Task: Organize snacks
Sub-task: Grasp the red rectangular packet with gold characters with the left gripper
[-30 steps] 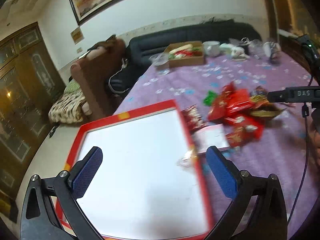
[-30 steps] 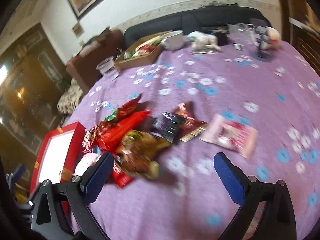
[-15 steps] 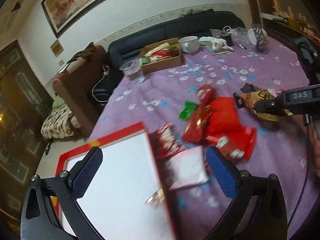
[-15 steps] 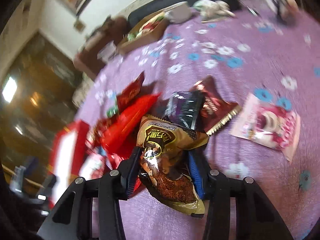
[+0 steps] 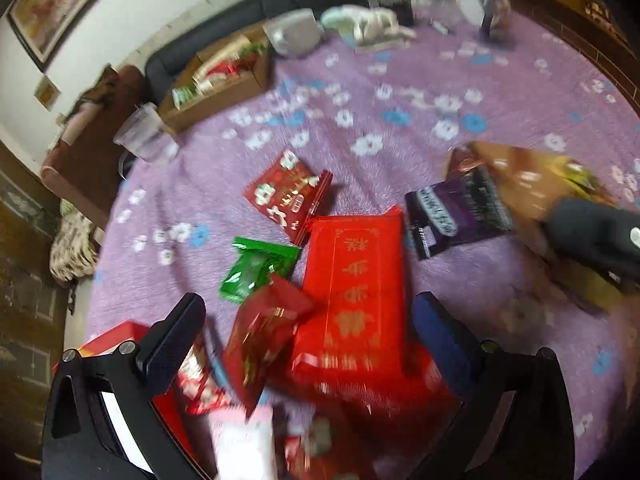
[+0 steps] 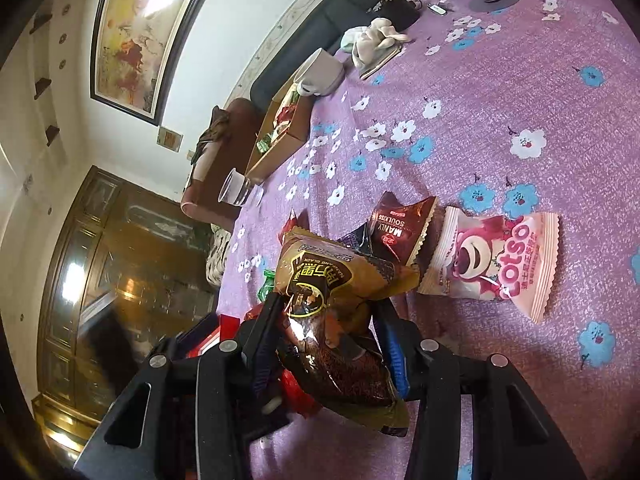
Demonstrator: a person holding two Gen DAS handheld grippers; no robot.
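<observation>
Right hand-held gripper (image 6: pixel 332 344) rolled sideways, tilted down, pads clamped on brown snack bag (image 6: pixel 340 320) lifted over the counter (image 6: pixel 500 92), left hand-held gripper (image 5: pixel 308 332) wide open, empty, angled steeply above red packets (image 5: pixel 354 292).

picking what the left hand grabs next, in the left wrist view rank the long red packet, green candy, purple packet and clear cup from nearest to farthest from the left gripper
1. long red packet, just ahead of the left gripper, between its fingers
2. green candy, slightly farther, left of centre
3. purple packet, up and right
4. clear cup, far left near the table edge
</observation>
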